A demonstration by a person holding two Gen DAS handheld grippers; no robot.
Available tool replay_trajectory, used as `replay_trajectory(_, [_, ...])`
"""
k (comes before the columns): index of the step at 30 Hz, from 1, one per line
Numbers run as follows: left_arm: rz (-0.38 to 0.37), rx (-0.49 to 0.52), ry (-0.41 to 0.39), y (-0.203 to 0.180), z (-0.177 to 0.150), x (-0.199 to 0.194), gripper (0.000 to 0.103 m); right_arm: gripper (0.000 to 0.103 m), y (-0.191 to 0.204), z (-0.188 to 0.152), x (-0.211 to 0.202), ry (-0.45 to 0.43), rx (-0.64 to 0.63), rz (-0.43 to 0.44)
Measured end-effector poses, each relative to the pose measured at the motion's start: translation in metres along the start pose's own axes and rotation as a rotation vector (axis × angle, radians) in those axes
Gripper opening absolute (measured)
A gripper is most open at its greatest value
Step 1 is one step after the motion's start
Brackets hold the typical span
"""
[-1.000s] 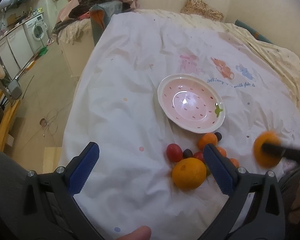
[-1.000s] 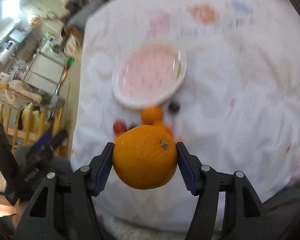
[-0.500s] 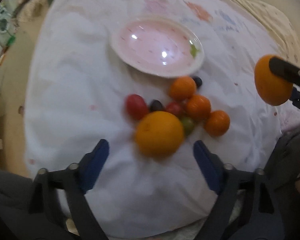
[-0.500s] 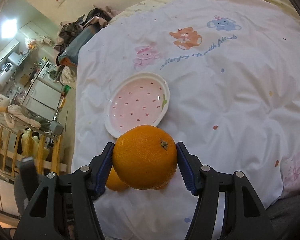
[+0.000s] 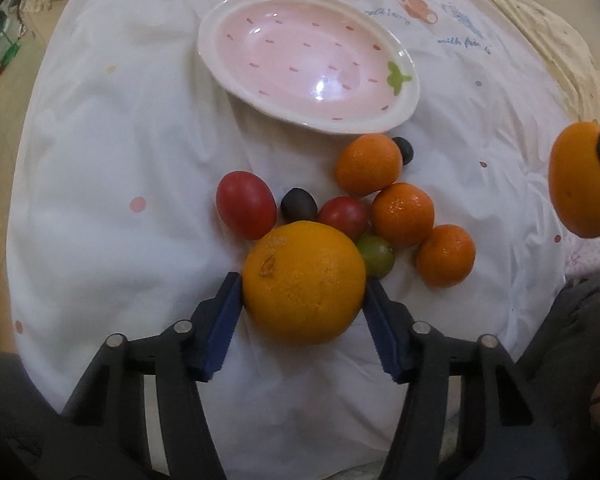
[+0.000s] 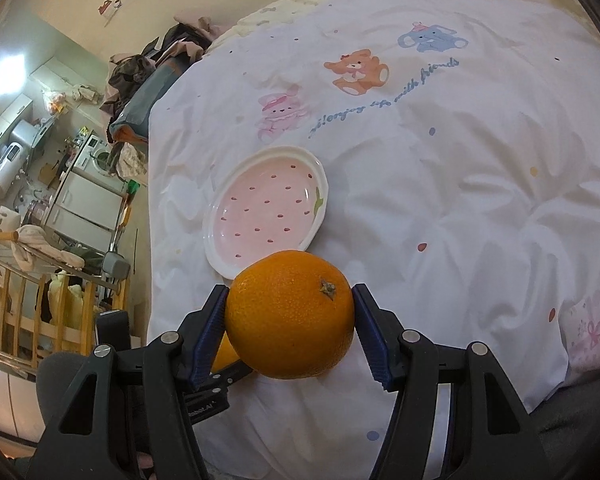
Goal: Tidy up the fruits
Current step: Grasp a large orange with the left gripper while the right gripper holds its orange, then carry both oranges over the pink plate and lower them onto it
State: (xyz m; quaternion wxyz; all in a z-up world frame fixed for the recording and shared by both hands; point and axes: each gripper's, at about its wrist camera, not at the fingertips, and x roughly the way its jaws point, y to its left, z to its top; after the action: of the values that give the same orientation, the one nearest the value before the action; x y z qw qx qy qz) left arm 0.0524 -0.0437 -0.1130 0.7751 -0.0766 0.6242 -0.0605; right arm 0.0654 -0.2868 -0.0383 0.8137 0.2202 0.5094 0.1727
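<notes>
The left tool points steeply down at a bed covered by a white quilt, its jaws closing around a large orange that lies on the quilt; the blue pads sit right at the fruit's two sides, though a firm press cannot be told. Just beyond this orange lie two red tomatoes, a dark grape, a green grape and three mandarins in a loose cluster. Farther ahead sits the pink strawberry-shaped plate, with nothing in it. The right tool is about half open and clamped on a second orange, held in the air to the right of the left tool, with the plate ahead of it.
</notes>
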Motion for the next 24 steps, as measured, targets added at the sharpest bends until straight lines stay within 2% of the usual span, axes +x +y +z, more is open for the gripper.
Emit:
replay_trajectory(5, [0.015,0.016,-0.021,-0.001,-0.011,-0.02,0.053,0.064,0.001,0.0,0.0,0.0,-0.008,0.004])
replay_trajectory(13, [0.078,0.044,-0.172,0.001,-0.017,-0.078,0.053,0.064,0.003,-0.001,-0.001,-0.004,-0.012,0.01])
replay_trajectory(15, [0.104,0.045,-0.227,0.004,-0.014,-0.093,0.053,0.064,0.004,-0.001,-0.001,-0.009,-0.017,0.008])
replay_trajectory(24, [0.177,0.065,-0.366,0.007,0.015,-0.121,0.053,0.064,0.006,0.008,-0.008,-0.055,-0.027,0.024])
